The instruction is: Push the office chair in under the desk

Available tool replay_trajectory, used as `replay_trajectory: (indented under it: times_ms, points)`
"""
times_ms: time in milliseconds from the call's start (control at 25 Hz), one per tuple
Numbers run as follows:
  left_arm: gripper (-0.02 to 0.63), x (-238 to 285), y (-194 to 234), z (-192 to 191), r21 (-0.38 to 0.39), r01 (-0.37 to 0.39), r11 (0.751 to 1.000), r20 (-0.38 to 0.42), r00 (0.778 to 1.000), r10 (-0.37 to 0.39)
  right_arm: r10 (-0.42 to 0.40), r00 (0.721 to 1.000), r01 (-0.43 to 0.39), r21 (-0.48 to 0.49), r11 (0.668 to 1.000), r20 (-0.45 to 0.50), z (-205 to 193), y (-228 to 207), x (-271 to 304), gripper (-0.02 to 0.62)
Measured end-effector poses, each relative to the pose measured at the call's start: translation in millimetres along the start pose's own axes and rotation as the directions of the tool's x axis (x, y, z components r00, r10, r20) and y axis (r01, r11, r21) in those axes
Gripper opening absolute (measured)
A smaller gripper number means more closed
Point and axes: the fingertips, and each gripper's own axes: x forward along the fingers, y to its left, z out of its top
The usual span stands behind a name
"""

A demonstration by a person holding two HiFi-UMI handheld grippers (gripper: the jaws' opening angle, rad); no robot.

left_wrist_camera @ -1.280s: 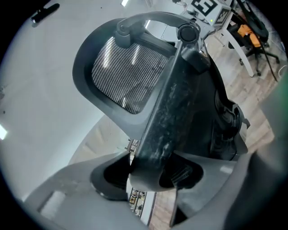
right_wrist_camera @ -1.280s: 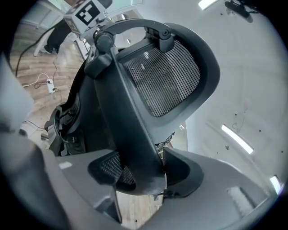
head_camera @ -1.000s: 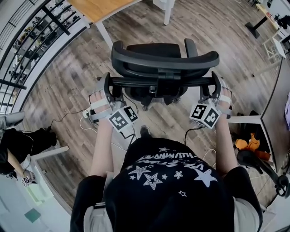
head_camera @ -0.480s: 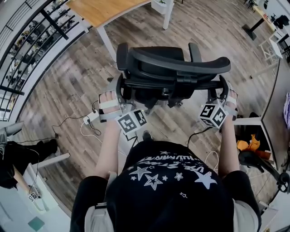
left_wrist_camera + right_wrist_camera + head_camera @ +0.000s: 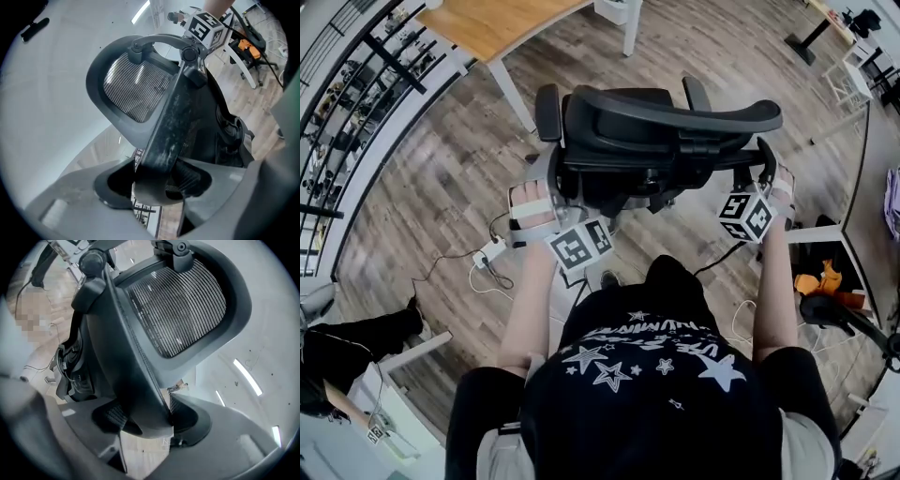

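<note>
Head view looks steeply down on a light wooden desk (image 5: 492,23) with white legs at the upper left. It stands on a grey-brown plank floor (image 5: 422,178), where a white power strip (image 5: 490,251) lies with thin cables. Just right of these, the left gripper (image 5: 542,192) grips the left edge of a black mesh-backed office chair (image 5: 666,127). In the left gripper view its jaws stand partly apart, with the dark backrest frame (image 5: 171,122) wedged between them and the ribbed pads pressing on it. The chair stands on open floor directly ahead of the person, backrest toward them and seat pointing away. It is near the desk's closest leg but to the right of it, and no part of the seat looks to be beneath the wooden top. Further right, the right gripper (image 5: 766,178) holds the opposite edge of the backrest. The right gripper view shows its jaws partly apart too, closed firmly on the frame's rim. Judging from this, both holds are made and the push is under way, but the main part remains. The chair has yet to be steered forward and leftward until its seat slides under the desk.
</note>
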Motion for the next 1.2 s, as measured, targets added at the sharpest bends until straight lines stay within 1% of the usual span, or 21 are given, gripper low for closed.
replay_trajectory:
  times_ms: [240, 360, 560, 720, 800, 1040, 1200]
  points:
    - [0.245, 21, 3, 9, -0.003, 0.009, 1.0, 0.008, 1.0, -0.009, 0.001, 1.0, -0.001, -0.001, 1.0, 0.0, 3, -12, 28, 0.258]
    - [0.245, 37, 2, 14, -0.003, -0.003, 1.0, -0.009, 1.0, 0.003, 0.005, 1.0, -0.005, -0.004, 1.0, 0.018, 3, -17, 52, 0.258]
    - [0.245, 86, 14, 15, -0.018, 0.0, 1.0, -0.05, 0.999, -0.001, 0.025, 0.998, -0.024, -0.017, 1.0, 0.054, 26, -32, 111, 0.259]
    - [0.252, 112, 24, 13, -0.061, 0.027, 0.998, -0.044, 0.999, -0.03, 0.033, 0.996, -0.031, -0.027, 0.999, 0.087, 45, -40, 146, 0.259]
    - [0.252, 120, 22, 13, -0.067, 0.024, 0.997, -0.046, 0.999, -0.027, 0.038, 0.994, -0.035, -0.031, 0.999, 0.106, 47, -40, 158, 0.259]
    - [0.252, 136, 10, 7, -0.059, -0.011, 0.998, -0.108, 0.994, 0.004, 0.03, 0.986, -0.024, -0.038, 0.999, 0.167, 50, -33, 183, 0.259]
    - [0.252, 161, 16, 9, -0.059, -0.02, 0.998, -0.156, 0.988, 0.01, 0.037, 0.982, -0.029, -0.048, 0.998, 0.184, 60, -43, 212, 0.259]
